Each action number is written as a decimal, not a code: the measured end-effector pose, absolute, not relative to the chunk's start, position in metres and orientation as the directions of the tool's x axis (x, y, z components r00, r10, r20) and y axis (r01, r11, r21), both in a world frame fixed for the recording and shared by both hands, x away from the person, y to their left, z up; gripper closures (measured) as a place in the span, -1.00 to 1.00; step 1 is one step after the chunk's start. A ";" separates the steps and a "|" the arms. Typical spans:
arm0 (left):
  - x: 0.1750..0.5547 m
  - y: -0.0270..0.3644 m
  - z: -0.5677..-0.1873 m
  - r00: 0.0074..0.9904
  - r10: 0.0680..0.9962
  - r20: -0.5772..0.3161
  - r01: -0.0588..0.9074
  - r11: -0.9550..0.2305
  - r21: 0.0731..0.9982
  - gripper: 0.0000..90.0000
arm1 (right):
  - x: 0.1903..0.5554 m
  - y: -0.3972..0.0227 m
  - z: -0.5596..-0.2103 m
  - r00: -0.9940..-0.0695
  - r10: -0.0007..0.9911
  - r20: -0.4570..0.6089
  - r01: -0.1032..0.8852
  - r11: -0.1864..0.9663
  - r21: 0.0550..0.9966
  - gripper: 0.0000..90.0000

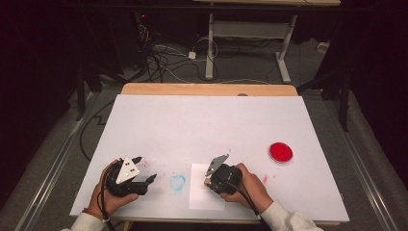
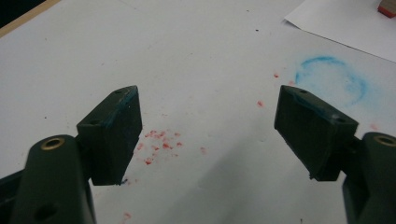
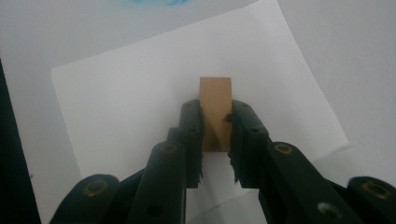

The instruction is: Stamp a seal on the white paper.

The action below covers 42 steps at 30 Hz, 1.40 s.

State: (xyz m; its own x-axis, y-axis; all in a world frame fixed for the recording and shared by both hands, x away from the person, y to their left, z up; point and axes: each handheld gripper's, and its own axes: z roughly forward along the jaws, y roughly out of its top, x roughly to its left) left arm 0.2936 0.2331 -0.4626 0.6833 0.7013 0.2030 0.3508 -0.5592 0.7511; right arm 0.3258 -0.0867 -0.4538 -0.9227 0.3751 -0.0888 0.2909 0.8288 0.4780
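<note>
Room: the background was dark, with cables on the floor and a white desk frame (image 1: 250,33) beyond the far edge.
Surface: a white-covered surface (image 1: 202,125) with a wooden strip along its far side carried everything; red speckles (image 2: 161,142) dotted it near the person's left.
Blue ring: a smudged blue ring mark (image 1: 177,182) lay on the white cover between the two hands, just beside the paper sheet.
Paper sheet: a white paper sheet (image 1: 199,195) lay flat near the person's edge, under the right tongs.
Red disc: a round red disc (image 1: 280,152) sat on the surface, well apart from the sheet, on the right.
Left tongs: the left tongs (image 2: 208,133) were spread wide with nothing between them, held low over the red speckles; the left hand (image 1: 103,195) gripped the tool.
Right tongs: the right tongs (image 3: 217,140) were pinching a small wooden block (image 3: 215,109), which stood upright over the paper sheet; whether it touched the sheet could not be told.
Right hand: the right hand (image 1: 252,185) held the tool over the sheet's right side.
</note>
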 end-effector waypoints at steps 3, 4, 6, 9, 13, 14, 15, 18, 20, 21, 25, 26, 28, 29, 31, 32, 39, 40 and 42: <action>0.294 0.233 -0.463 0.684 0.698 0.215 0.341 -0.565 0.751 -0.50 | 0.324 -0.086 -0.454 -0.921 0.375 -0.106 0.285 0.834 0.473 0.69; 0.295 0.233 -0.463 0.683 0.697 0.217 0.340 -0.566 0.751 -0.50 | 0.324 -0.086 -0.454 -0.922 0.373 -0.107 0.282 0.834 0.474 0.70; 0.294 0.233 -0.463 0.682 0.702 0.204 0.352 -0.559 0.750 -0.50 | 0.325 -0.087 -0.454 -0.922 0.375 -0.098 0.288 0.832 0.475 0.69; 0.294 0.233 -0.463 0.682 0.702 0.206 0.352 -0.562 0.749 -0.50 | 0.326 -0.088 -0.454 -0.922 0.378 -0.086 0.295 0.828 0.477 0.69; 0.294 0.232 -0.463 0.683 0.701 0.207 0.351 -0.563 0.748 -0.50 | 0.326 -0.087 -0.455 -0.924 0.371 -0.091 0.286 0.830 0.478 0.69; 0.294 0.231 -0.463 0.684 0.700 0.206 0.351 -0.563 0.748 -0.50 | 0.326 -0.087 -0.455 -0.924 0.371 -0.091 0.286 0.830 0.479 0.69; 0.294 0.231 -0.463 0.684 0.700 0.206 0.351 -0.563 0.748 -0.50 | 0.326 -0.087 -0.455 -0.924 0.371 -0.090 0.287 0.829 0.479 0.69; 0.294 0.231 -0.463 0.684 0.700 0.205 0.351 -0.563 0.748 -0.50 | 0.325 -0.087 -0.455 -0.925 0.365 -0.104 0.275 0.835 0.477 0.69; 0.295 0.231 -0.463 0.685 0.699 0.206 0.351 -0.564 0.748 -0.50 | 0.325 -0.087 -0.455 -0.925 0.365 -0.104 0.274 0.832 0.483 0.69; 0.295 0.232 -0.463 0.686 0.695 0.217 0.340 -0.569 0.749 -0.50 | 0.325 -0.088 -0.455 -0.925 0.367 -0.102 0.276 0.831 0.484 0.69; 0.295 0.233 -0.463 0.682 0.698 0.216 0.342 -0.566 0.750 -0.50 | 0.325 -0.088 -0.455 -0.926 0.364 -0.102 0.274 0.832 0.482 0.69; 0.295 0.233 -0.463 0.682 0.698 0.217 0.340 -0.566 0.751 -0.50 | 0.325 -0.088 -0.455 -0.926 0.363 -0.104 0.272 0.832 0.484 0.69; 0.295 0.233 -0.463 0.683 0.696 0.220 0.339 -0.570 0.749 -0.50 | 0.324 -0.088 -0.456 -0.925 0.366 -0.105 0.273 0.830 0.487 0.69; 0.295 0.233 -0.463 0.684 0.696 0.218 0.340 -0.568 0.749 -0.50 | 0.324 -0.088 -0.456 -0.925 0.364 -0.107 0.271 0.831 0.486 0.69; 0.295 0.233 -0.463 0.684 0.696 0.221 0.339 -0.570 0.748 -0.50 | 0.324 -0.088 -0.456 -0.924 0.366 -0.108 0.272 0.831 0.486 0.69; 0.295 0.233 -0.463 0.684 0.697 0.217 0.341 -0.568 0.749 -0.50 | 0.324 -0.088 -0.456 -0.924 0.366 -0.108 0.272 0.830 0.486 0.69; 0.294 0.232 -0.463 0.683 0.700 0.209 0.353 -0.567 0.744 -0.50 | 0.324 -0.088 -0.456 -0.925 0.365 -0.108 0.271 0.831 0.486 0.69; 0.295 0.233 -0.462 0.684 0.696 0.220 0.341 -0.571 0.747 -0.50 | 0.324 -0.088 -0.456 -0.925 0.362 -0.110 0.269 0.833 0.484 0.69; 0.294 0.233 -0.462 0.682 0.701 0.210 0.351 -0.566 0.746 -0.50 | 0.323 -0.087 -0.456 -0.924 0.363 -0.118 0.267 0.836 0.480 0.69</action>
State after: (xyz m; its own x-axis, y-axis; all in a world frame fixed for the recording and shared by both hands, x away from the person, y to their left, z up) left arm 0.2940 0.2325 -0.4625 0.6820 0.7006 0.2101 0.3512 -0.5656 0.7462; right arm 0.3232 -0.0870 -0.4557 -0.9245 0.3626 -0.1176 0.2669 0.8359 0.4797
